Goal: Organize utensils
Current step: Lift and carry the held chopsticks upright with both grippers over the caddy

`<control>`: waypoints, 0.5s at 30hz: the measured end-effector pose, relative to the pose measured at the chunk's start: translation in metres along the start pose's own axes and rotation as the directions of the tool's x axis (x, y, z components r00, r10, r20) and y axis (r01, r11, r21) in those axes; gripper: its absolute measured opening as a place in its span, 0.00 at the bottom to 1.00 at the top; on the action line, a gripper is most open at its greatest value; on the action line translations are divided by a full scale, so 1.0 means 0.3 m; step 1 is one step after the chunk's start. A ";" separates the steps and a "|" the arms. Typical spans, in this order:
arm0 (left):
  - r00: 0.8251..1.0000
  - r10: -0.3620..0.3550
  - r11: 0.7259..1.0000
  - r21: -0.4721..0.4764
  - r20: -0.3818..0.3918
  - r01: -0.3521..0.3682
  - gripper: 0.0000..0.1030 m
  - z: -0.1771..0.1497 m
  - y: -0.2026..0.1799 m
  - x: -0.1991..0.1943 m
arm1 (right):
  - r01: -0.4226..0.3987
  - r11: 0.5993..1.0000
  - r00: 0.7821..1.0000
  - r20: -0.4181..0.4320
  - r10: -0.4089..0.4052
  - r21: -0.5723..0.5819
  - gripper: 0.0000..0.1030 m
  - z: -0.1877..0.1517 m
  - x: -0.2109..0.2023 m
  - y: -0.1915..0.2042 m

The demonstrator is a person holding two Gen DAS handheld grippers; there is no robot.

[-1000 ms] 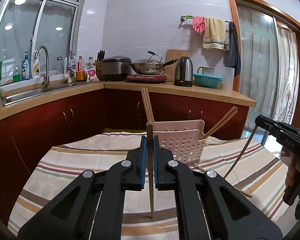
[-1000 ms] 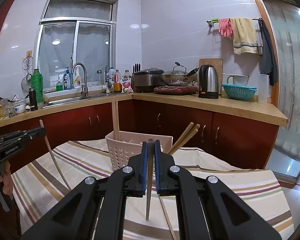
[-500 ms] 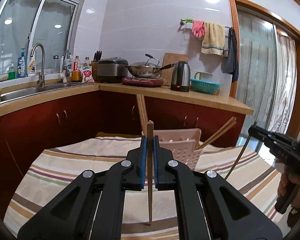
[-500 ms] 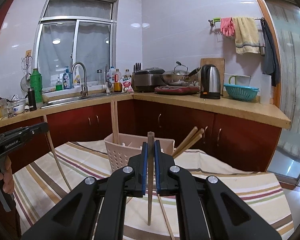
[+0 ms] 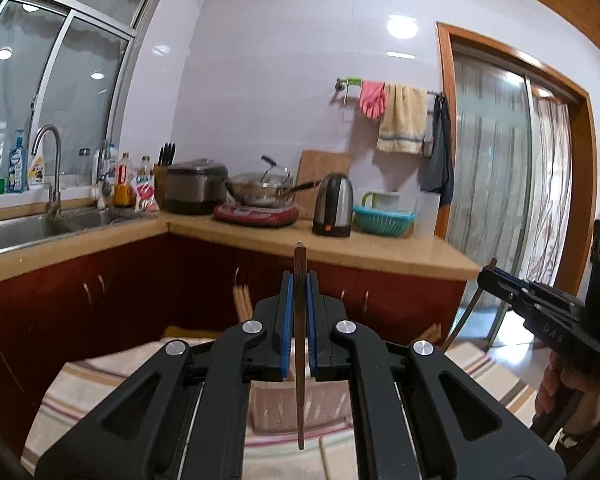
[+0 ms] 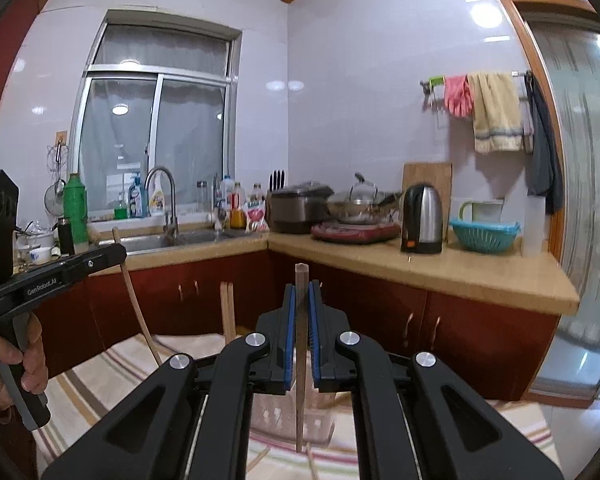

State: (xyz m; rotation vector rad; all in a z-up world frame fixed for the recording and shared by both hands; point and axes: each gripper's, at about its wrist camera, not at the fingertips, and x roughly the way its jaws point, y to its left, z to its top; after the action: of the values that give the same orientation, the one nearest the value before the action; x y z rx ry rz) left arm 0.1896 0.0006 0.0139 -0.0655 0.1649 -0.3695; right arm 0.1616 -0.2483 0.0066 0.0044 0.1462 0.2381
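We hold one chopstick (image 5: 299, 344) upright in each clamped claw (image 5: 299, 292), right claw (image 6: 300, 300) too, above the basket (image 5: 296, 408); next, lower both in.

Your left hand-held gripper (image 5: 299, 300) is matt black plastic with blue ribbed pads, clamping a smooth dark wooden chopstick (image 5: 299, 360). Beneath it you see a perforated pale plastic basket (image 5: 284, 408) on striped woven cloth (image 5: 80, 384). Behind the basket, the worktop (image 5: 380, 254) looks polished, the kettle (image 5: 334, 205) glossy metal.
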 end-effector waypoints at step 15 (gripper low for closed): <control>0.988 0.096 0.995 0.001 0.124 -0.097 0.06 0.114 -0.022 0.180 | 0.021 0.998 0.998 0.058 -0.024 0.052 0.07 0.065 0.199 -0.056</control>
State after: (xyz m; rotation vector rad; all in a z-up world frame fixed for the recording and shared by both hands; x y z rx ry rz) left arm 0.2428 -0.0240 0.0403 -0.0733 0.0439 -0.2685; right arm 0.2257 -0.2502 0.0171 0.0603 0.0936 0.2115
